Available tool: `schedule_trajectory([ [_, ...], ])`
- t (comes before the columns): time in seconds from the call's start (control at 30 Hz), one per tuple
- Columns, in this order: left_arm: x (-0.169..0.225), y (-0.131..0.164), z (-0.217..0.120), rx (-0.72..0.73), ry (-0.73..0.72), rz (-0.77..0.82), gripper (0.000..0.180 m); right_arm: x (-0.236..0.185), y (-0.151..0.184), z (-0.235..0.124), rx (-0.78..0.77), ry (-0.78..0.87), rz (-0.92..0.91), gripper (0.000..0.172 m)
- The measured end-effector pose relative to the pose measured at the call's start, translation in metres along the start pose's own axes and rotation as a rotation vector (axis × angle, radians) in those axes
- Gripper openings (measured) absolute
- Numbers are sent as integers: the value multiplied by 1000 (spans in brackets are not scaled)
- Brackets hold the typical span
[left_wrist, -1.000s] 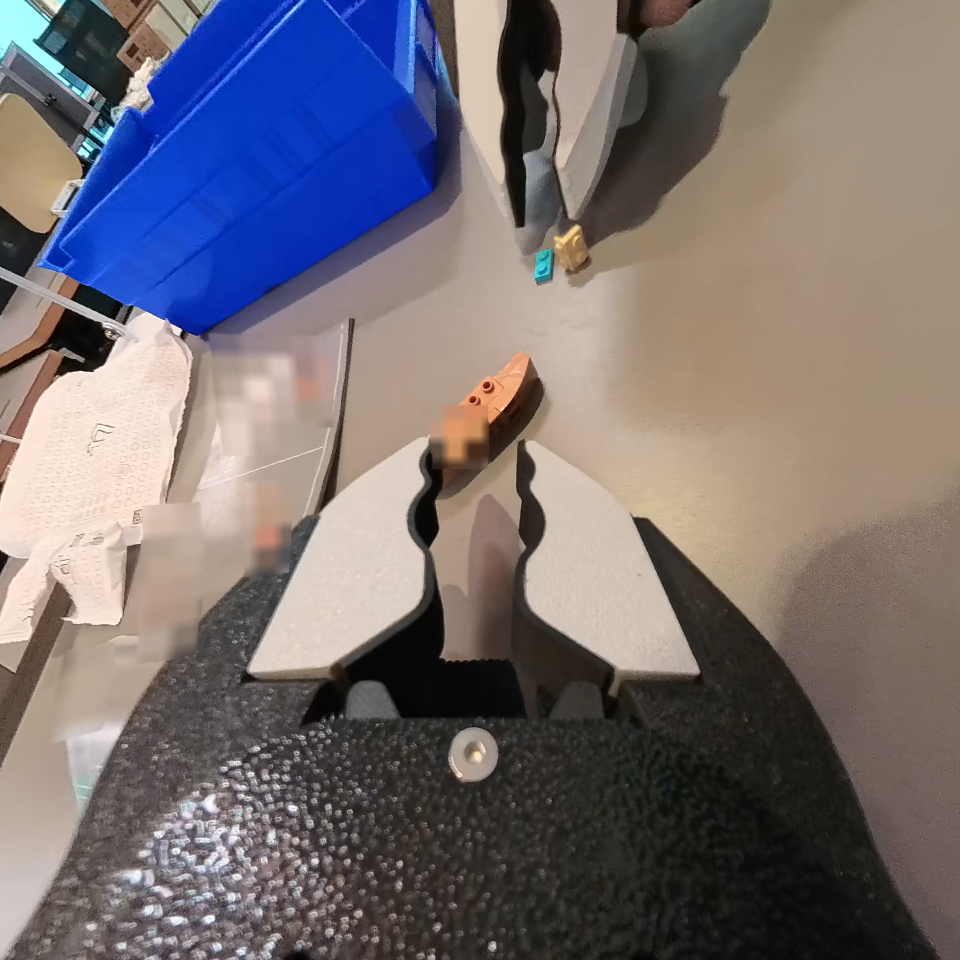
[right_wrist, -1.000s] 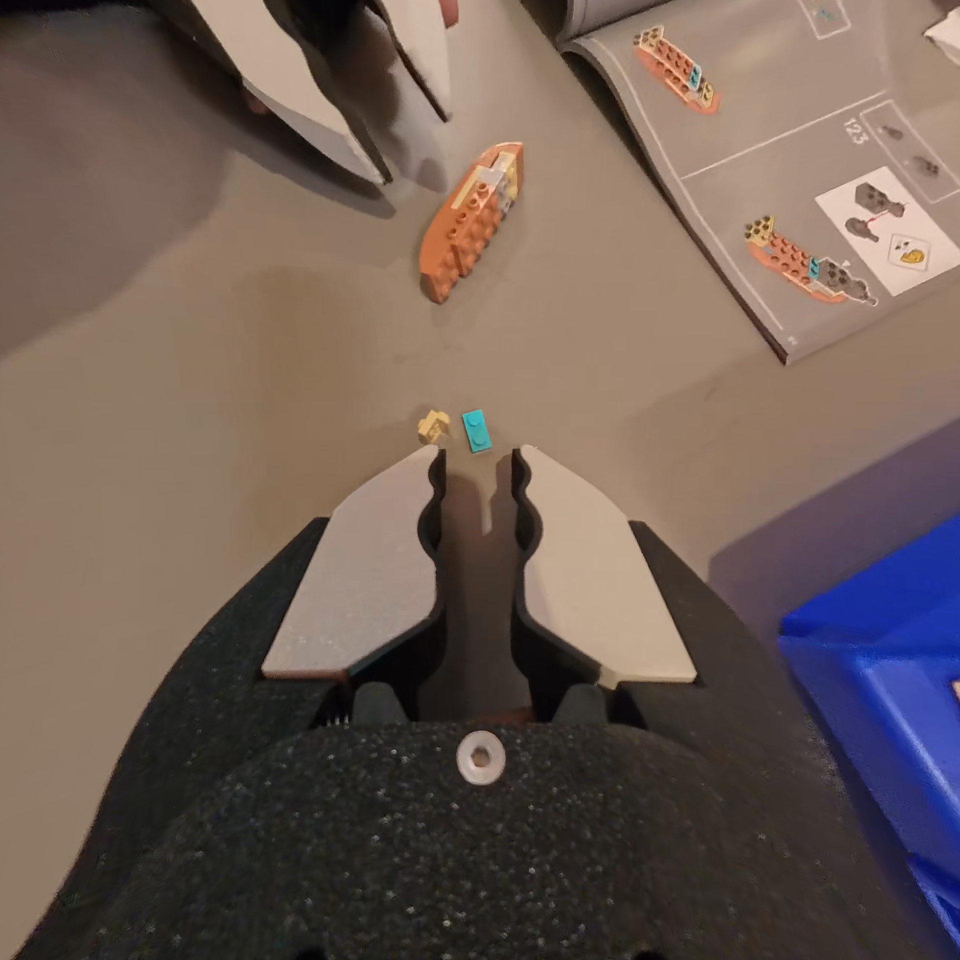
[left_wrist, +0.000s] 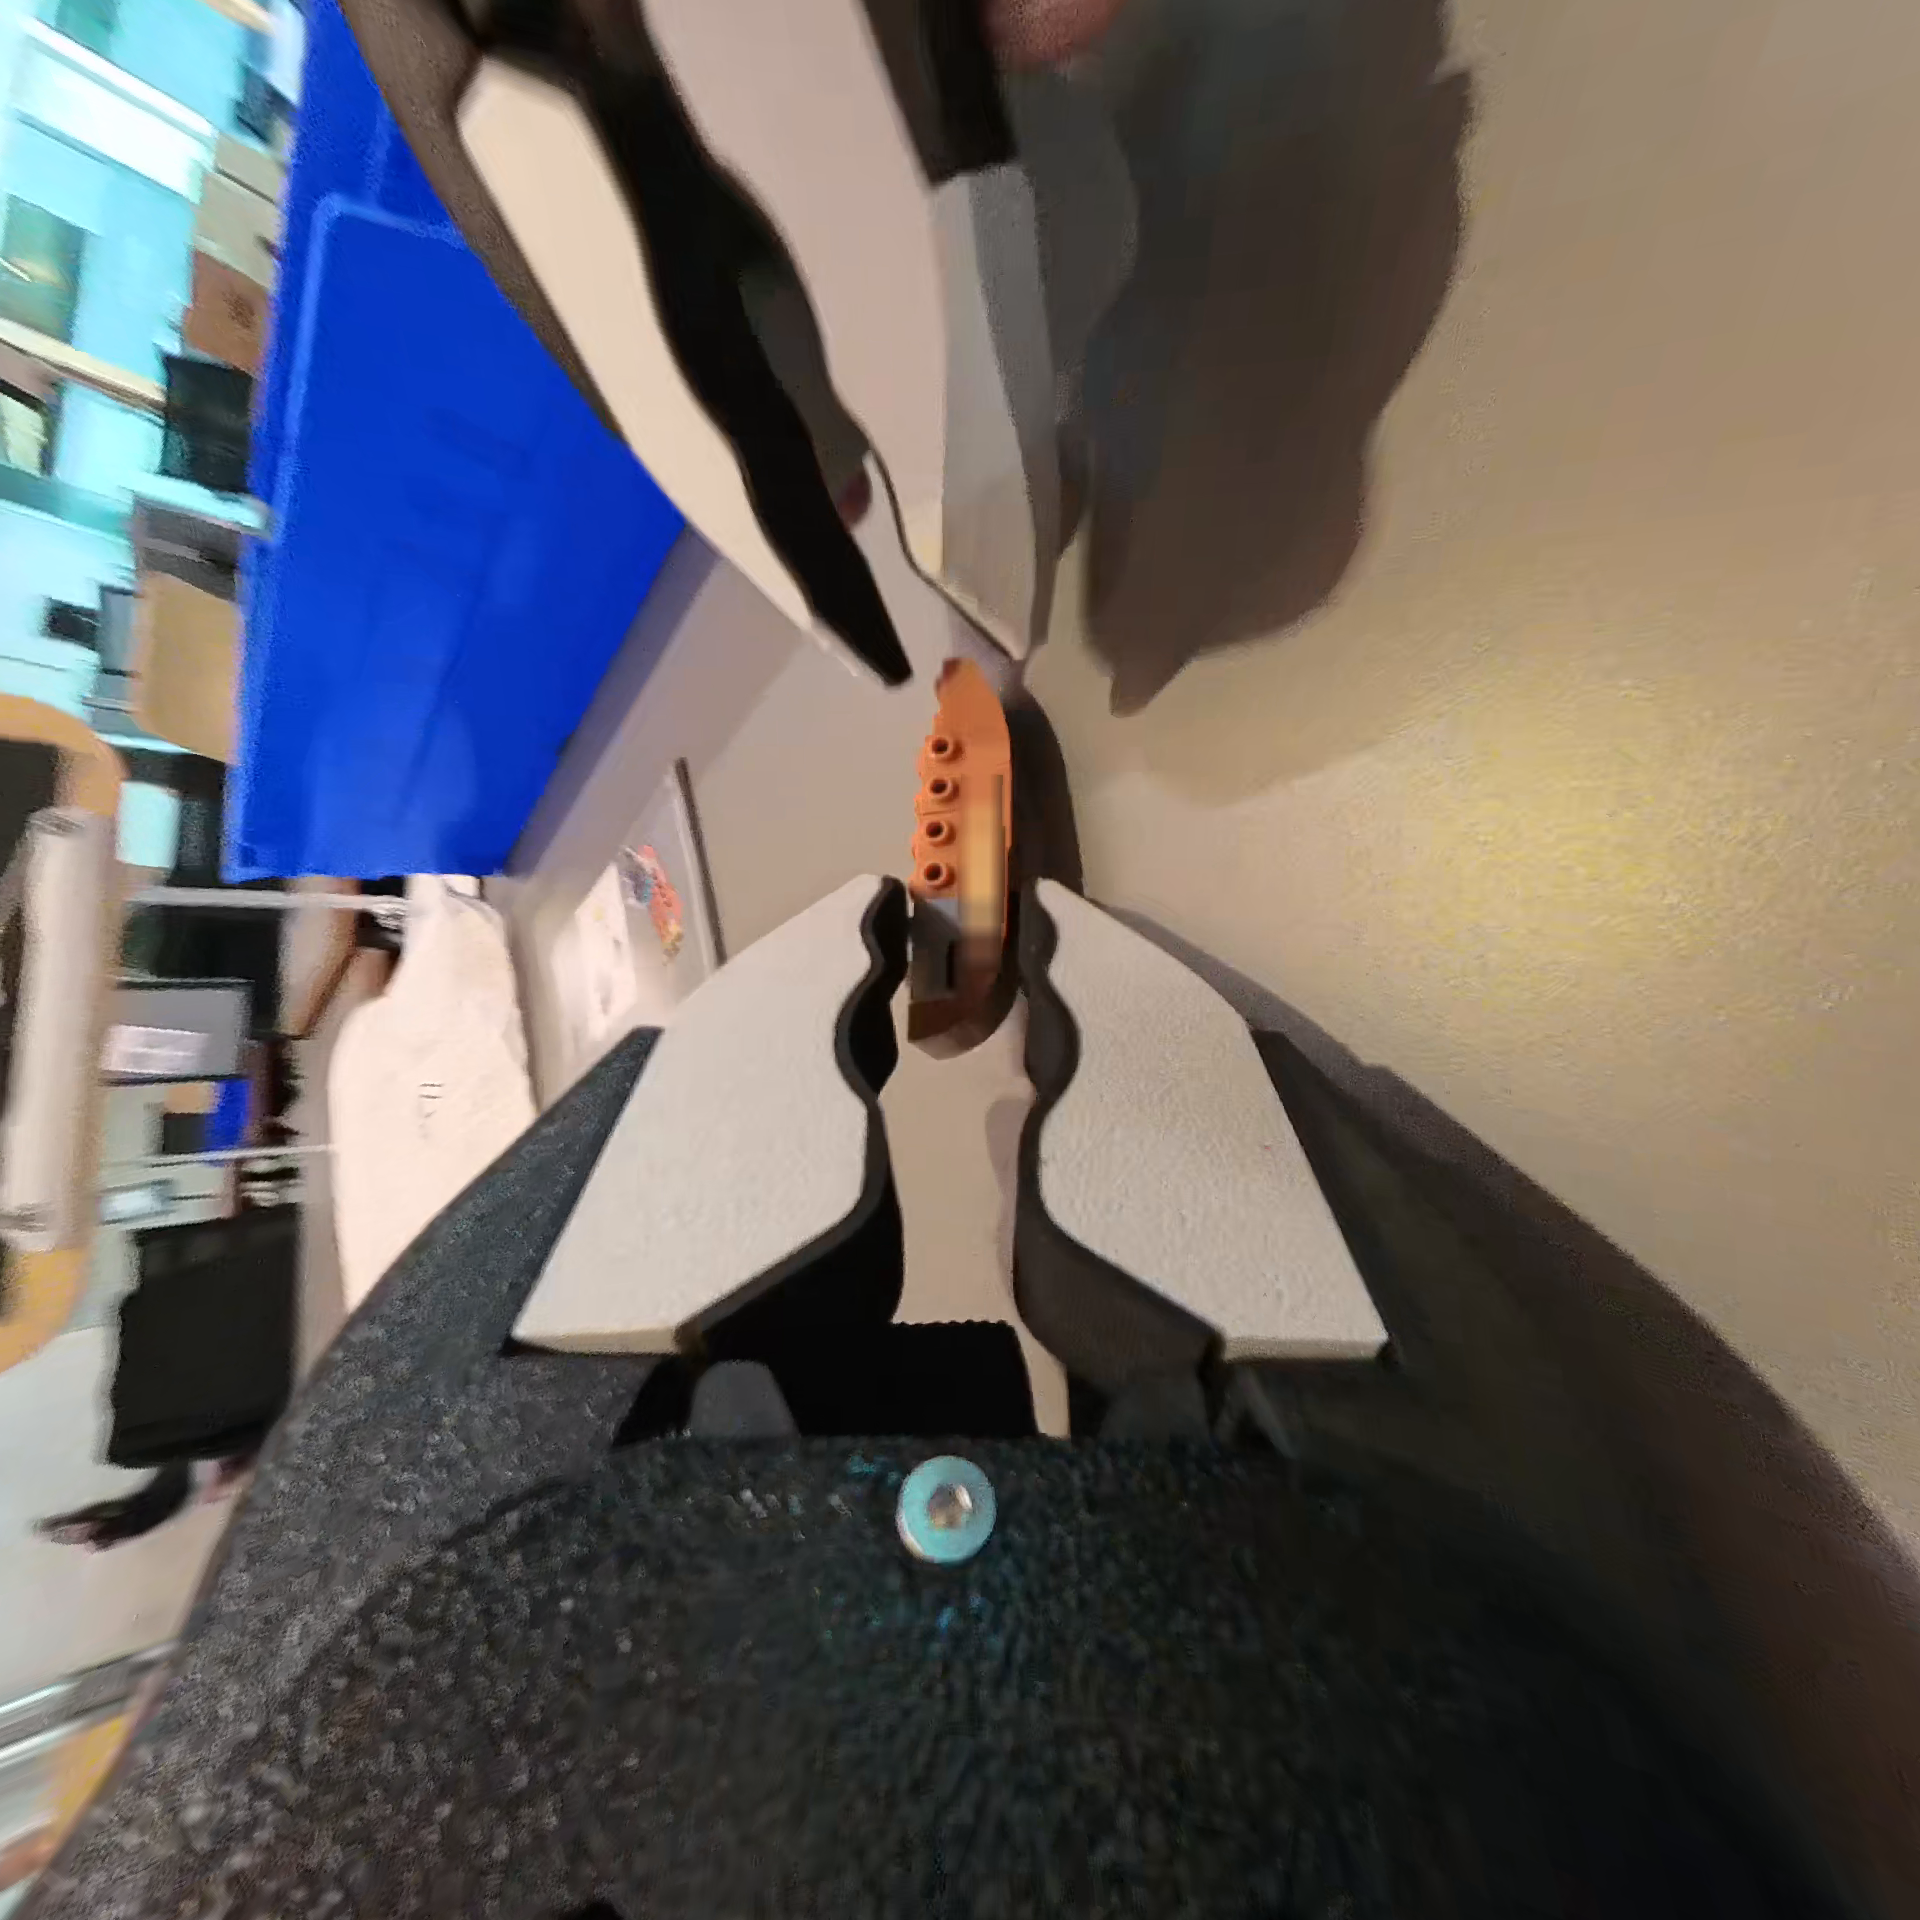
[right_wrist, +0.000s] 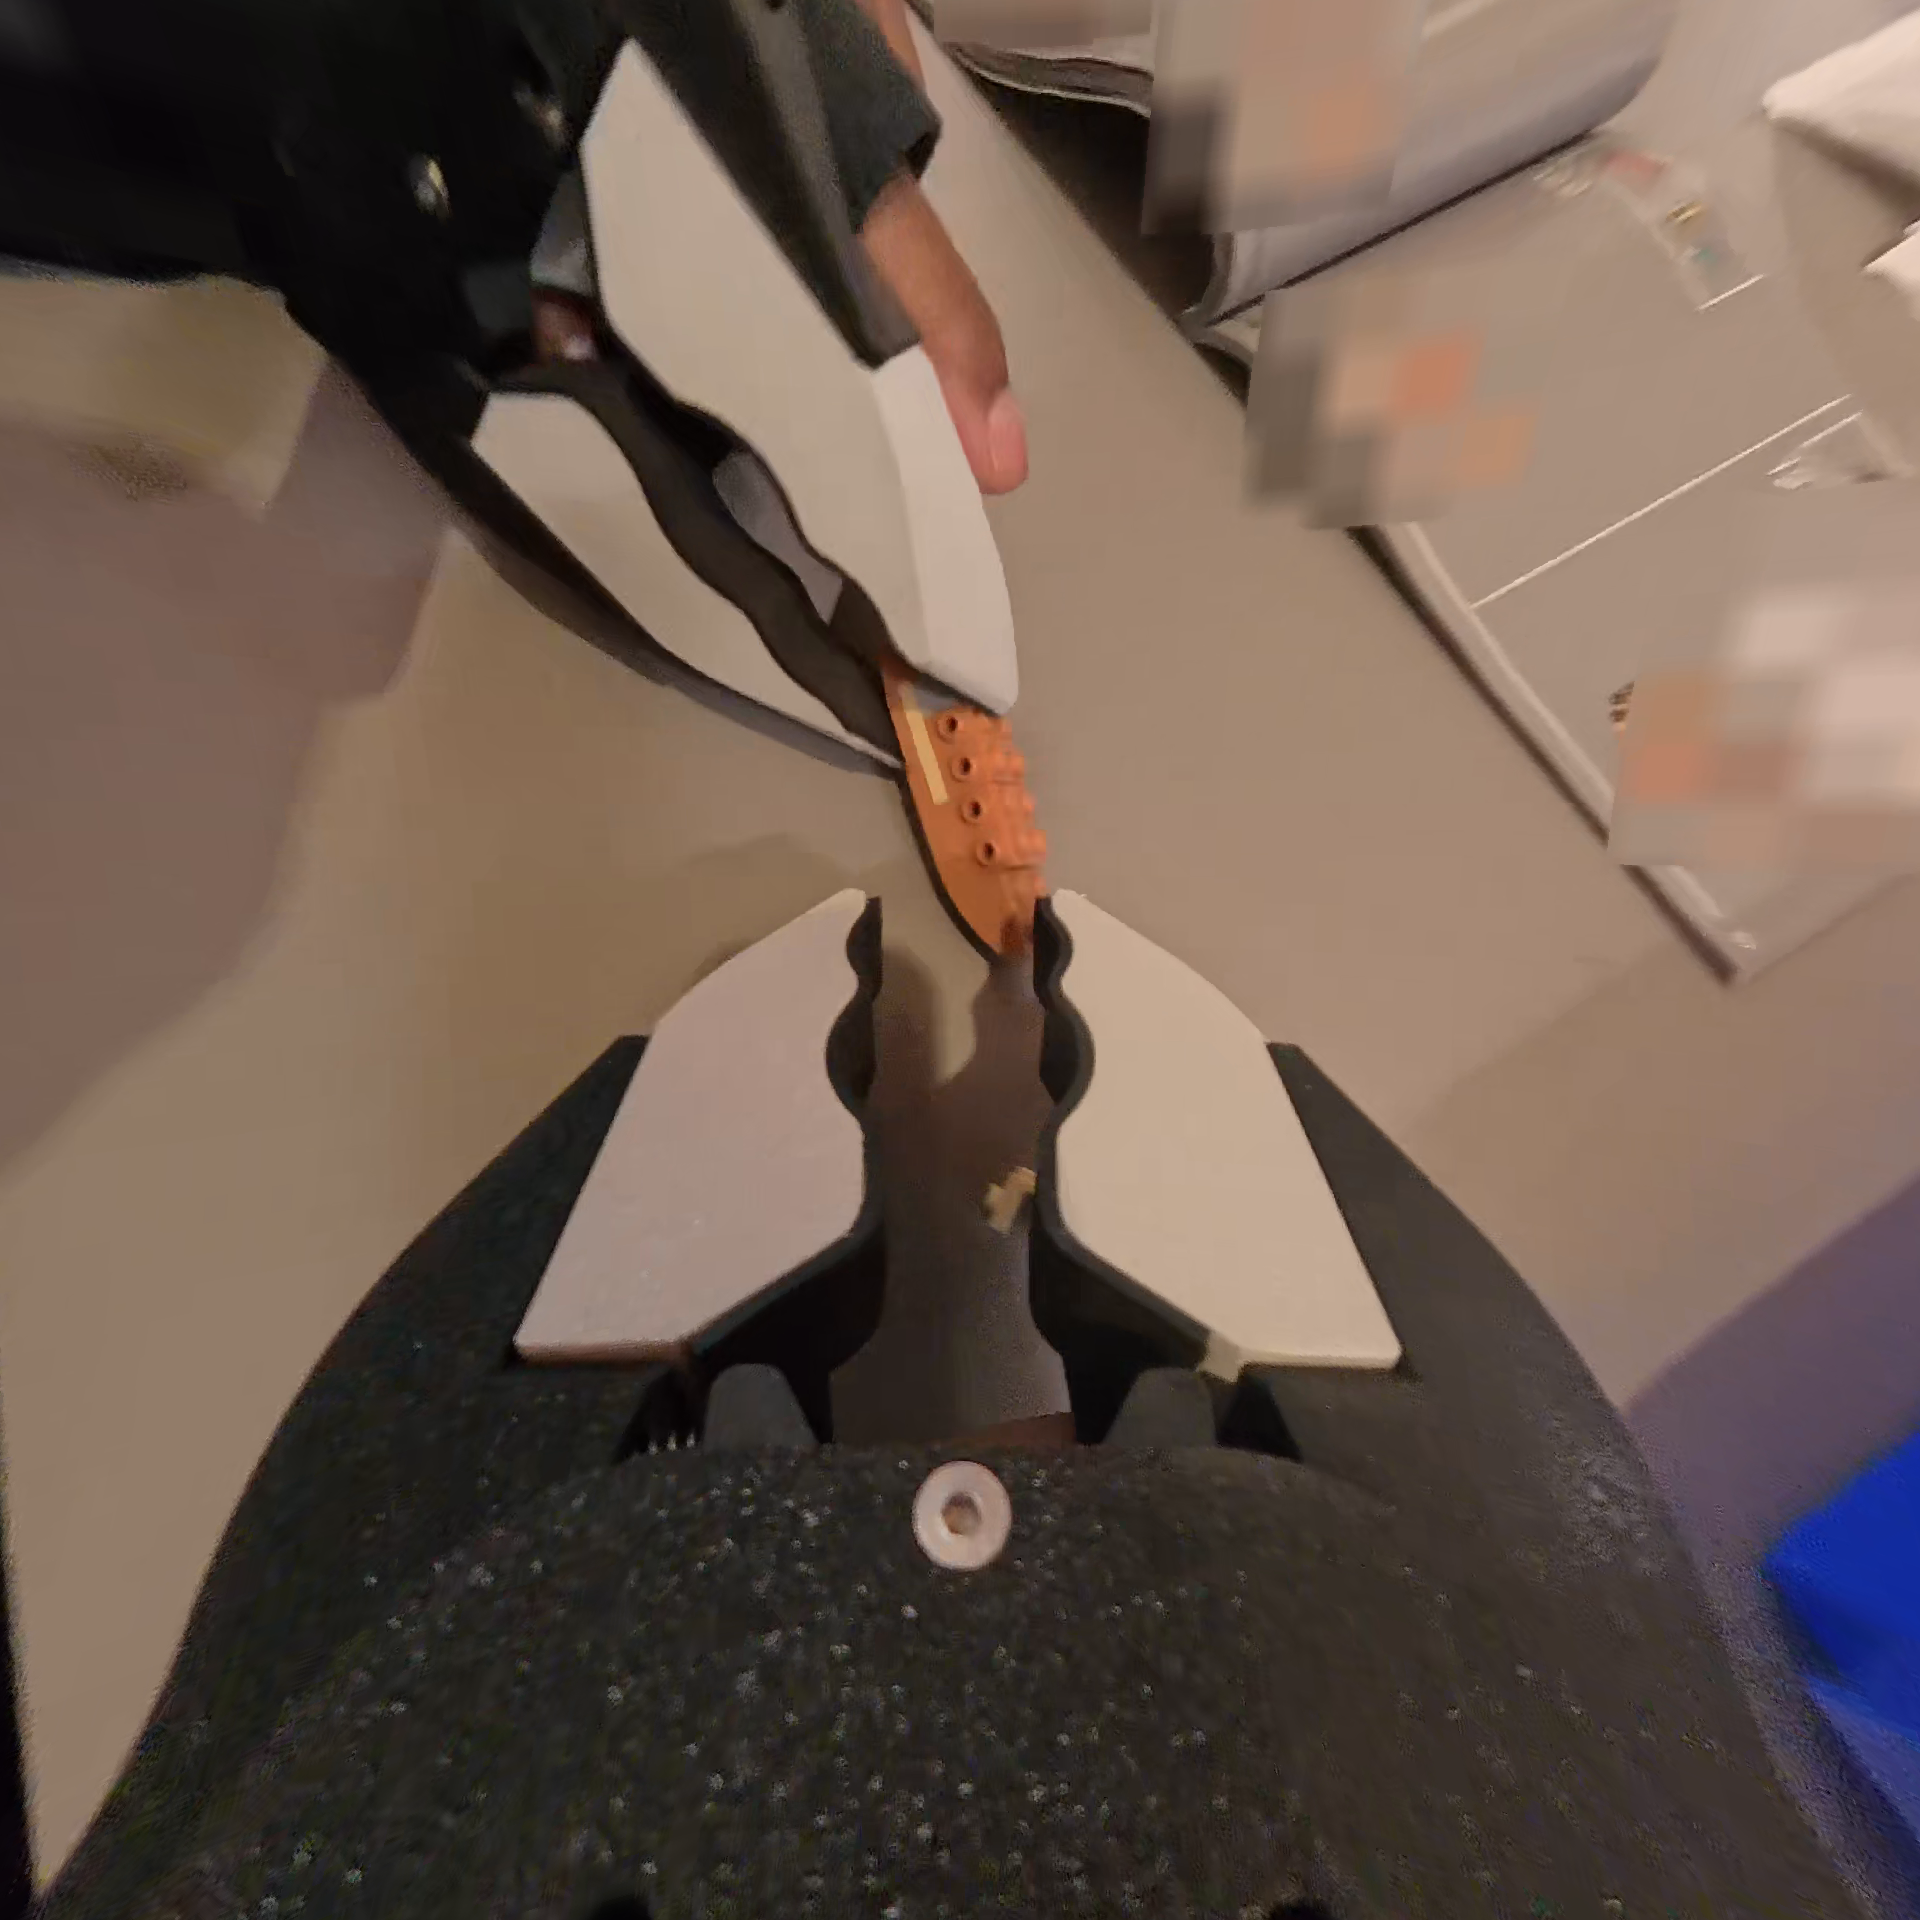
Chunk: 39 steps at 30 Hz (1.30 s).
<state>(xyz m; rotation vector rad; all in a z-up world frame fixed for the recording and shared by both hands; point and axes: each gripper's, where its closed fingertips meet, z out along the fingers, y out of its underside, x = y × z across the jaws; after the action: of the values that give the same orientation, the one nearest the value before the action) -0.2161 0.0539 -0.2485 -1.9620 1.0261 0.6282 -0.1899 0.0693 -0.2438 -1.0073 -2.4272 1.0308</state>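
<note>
An orange brick build shaped like a small hull (left_wrist: 961, 790) has studs, a tan strip and a grey part. My left gripper (left_wrist: 961, 894) is shut on its near end, with both pads against its sides. The right wrist view shows the same grasp (right_wrist: 940, 727) at the far end of the build (right_wrist: 977, 821), with the build's shadow on the table below it. My right gripper (right_wrist: 958, 902) is open. The build's pointed tip touches its right fingertip (right_wrist: 1055, 935); the left pad stands clear. The right gripper also shows in the left wrist view (left_wrist: 956, 665), at the build's far tip.
A small tan piece (right_wrist: 1006, 1195) lies on the grey table (right_wrist: 312, 935) under my right gripper. A blue bin (left_wrist: 436, 540) stands to the left; it also shows in the right wrist view (right_wrist: 1849, 1621). An open instruction booklet (right_wrist: 1621, 540) and a white paper bag (left_wrist: 436, 1039) lie nearby. Left and right tips are no more than a few centimetres apart.
My left gripper moved onto the orange build lying on the table, shut on it and turned it up. My right gripper left the small tan and teal pieces and came up to the build's tip.
</note>
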Motion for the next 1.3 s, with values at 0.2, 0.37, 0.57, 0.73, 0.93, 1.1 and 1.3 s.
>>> schedule_trajectory([
  [0.2,5,-14,-3,45,-97,180,20,0,4,15,-73,-2,24,33],
  [0.37,8,-16,-6,92,-69,165,20,-1,6,20,-116,56,-93,26],
  [0.57,5,-29,-24,229,146,-302,34,0,1,19,-81,151,-260,25],
  [0.73,10,-16,-15,102,254,-528,34,-6,-5,18,-21,176,-378,24],
  [0.93,23,-13,-5,16,302,-574,24,-10,-5,16,9,204,-504,24],
  [1.1,19,-8,-5,-45,191,-333,23,11,1,-11,19,161,-332,32],
  [1.3,23,-11,-7,-37,199,-279,24,41,28,-40,-26,109,-31,21],
])
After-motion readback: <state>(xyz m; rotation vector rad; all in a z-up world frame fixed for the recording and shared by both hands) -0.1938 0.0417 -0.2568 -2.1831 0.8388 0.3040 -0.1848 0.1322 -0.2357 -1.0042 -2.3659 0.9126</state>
